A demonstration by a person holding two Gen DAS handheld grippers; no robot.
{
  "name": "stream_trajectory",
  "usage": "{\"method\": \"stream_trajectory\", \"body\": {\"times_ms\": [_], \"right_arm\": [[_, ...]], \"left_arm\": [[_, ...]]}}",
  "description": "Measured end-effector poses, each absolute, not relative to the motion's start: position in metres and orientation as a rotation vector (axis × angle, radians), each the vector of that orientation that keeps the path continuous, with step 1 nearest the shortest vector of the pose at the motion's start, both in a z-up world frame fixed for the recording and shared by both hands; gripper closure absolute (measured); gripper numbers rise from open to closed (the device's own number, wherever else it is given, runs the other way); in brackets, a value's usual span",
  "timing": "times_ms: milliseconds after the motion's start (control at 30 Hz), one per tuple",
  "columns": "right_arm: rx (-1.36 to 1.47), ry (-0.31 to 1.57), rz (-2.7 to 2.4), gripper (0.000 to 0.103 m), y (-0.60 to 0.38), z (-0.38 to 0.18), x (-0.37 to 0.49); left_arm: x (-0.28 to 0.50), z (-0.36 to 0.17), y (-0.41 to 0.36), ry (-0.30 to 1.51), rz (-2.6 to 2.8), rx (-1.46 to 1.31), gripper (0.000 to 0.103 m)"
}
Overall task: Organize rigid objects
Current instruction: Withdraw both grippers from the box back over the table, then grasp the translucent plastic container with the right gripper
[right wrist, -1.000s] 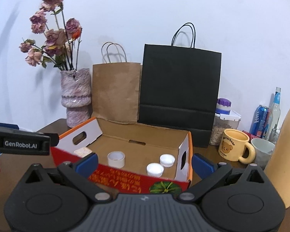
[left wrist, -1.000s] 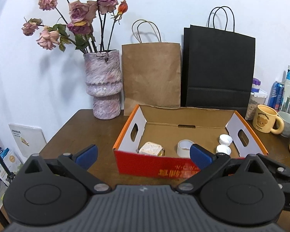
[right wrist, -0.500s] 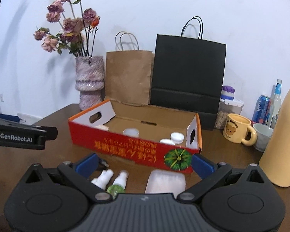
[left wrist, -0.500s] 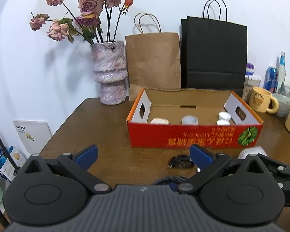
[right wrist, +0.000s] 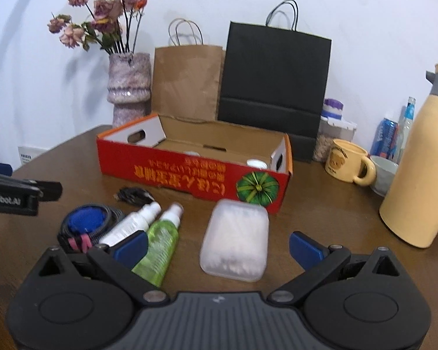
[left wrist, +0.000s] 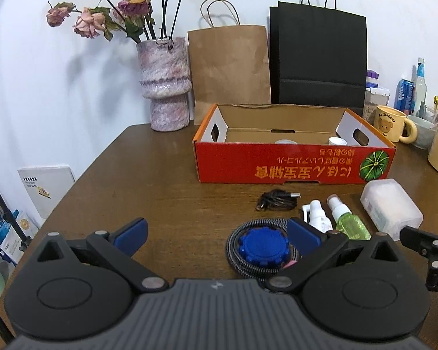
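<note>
A red cardboard box [left wrist: 292,163] [right wrist: 189,172] stands open on the wooden table with small white lids inside. In front of it lie a frosted plastic case [right wrist: 235,243] [left wrist: 391,204], a green spray bottle [right wrist: 160,242] [left wrist: 347,221], a white spray bottle [right wrist: 131,224] [left wrist: 316,215], a blue reel with a coiled braided cable [left wrist: 262,248] [right wrist: 86,223] and a small black cable [left wrist: 277,199]. My left gripper [left wrist: 217,236] is open and empty, near the reel. My right gripper [right wrist: 217,246] is open and empty, with the case between its fingers' line.
A pink vase [left wrist: 165,87] of dried roses, a brown paper bag [left wrist: 229,67] and a black paper bag [left wrist: 318,61] stand behind the box. A yellow mug [right wrist: 349,162], a cream thermos [right wrist: 417,175], a can and bottles are at the right.
Both grippers have pulled back from the box and lowered toward the table's near side. The loose items in front of the box have come into view.
</note>
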State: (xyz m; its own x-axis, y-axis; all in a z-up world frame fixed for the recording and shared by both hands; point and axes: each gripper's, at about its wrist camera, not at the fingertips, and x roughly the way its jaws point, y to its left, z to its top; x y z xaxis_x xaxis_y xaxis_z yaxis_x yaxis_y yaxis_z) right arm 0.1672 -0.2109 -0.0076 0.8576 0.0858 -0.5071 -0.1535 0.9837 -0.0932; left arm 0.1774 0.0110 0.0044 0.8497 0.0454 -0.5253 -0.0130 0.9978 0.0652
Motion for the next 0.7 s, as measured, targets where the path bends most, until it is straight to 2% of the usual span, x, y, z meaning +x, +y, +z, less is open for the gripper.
{"method": "stream_trajectory", "body": {"times_ms": [567, 700], "right_arm": [[-0.081, 0.591, 0.041, 0.000, -0.228, -0.039, 0.232], [-0.071, 0.605, 0.036, 0.009, -0.227, -0.043, 0.245]], "left_arm": [[0.193, -0.016, 0.014, 0.602, 0.036, 0.044, 0.000], [0.195, -0.019, 0.014, 0.612, 0.038, 0.047, 0.000]]}}
